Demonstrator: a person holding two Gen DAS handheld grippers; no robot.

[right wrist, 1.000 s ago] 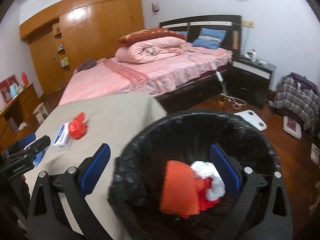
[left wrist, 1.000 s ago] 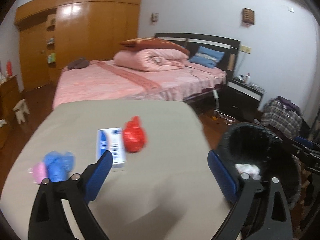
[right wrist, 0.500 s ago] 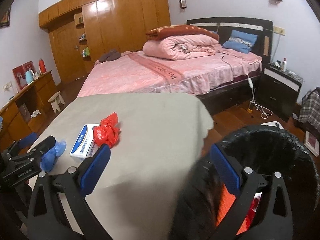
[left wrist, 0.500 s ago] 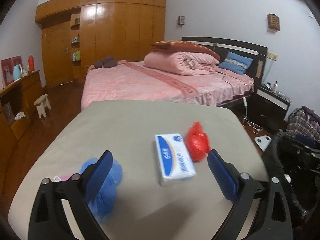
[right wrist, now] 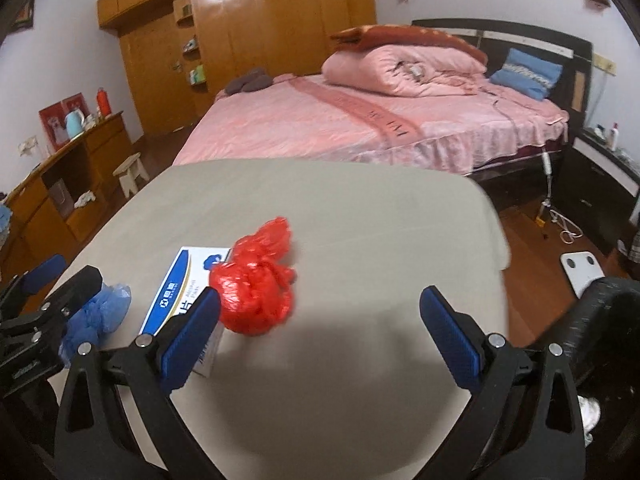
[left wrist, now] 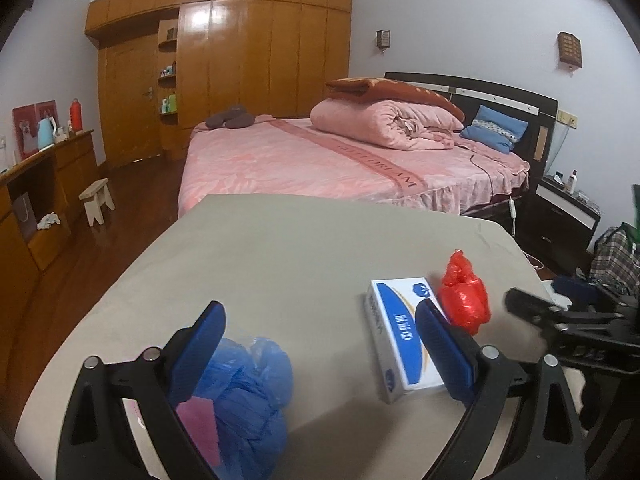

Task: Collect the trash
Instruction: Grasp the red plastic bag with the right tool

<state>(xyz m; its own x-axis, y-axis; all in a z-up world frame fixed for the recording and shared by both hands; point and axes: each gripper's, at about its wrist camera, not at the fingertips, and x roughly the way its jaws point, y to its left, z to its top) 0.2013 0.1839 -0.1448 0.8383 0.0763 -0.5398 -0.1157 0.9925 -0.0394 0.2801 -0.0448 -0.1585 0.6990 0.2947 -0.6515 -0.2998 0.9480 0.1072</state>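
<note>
A crumpled red plastic bag (right wrist: pixel 256 280) lies on the beige table (right wrist: pixel 320 200), touching a blue-and-white tissue box (right wrist: pixel 180 292). A crumpled blue plastic bag (left wrist: pixel 248 384) lies at the table's near left with a pink scrap (left wrist: pixel 200 428) beside it. My left gripper (left wrist: pixel 320 348) is open and empty, with the blue bag by its left finger. My right gripper (right wrist: pixel 320 332) is open and empty, with the red bag just ahead of its left finger. The black-lined trash bin (right wrist: pixel 612 320) shows at the right edge of the right wrist view.
A pink bed (left wrist: pixel 340 160) stands beyond the table. A wooden wardrobe (left wrist: pixel 240 60) lines the back wall. A wooden dresser (left wrist: pixel 36 200) and a small stool (left wrist: pixel 96 200) stand at the left. A black nightstand (left wrist: pixel 564 212) and a white scale (right wrist: pixel 580 268) are at the right.
Both grippers swung left from the bin to the table. The left one now faces the blue bag, the right one faces the red bag. Both stayed open.
</note>
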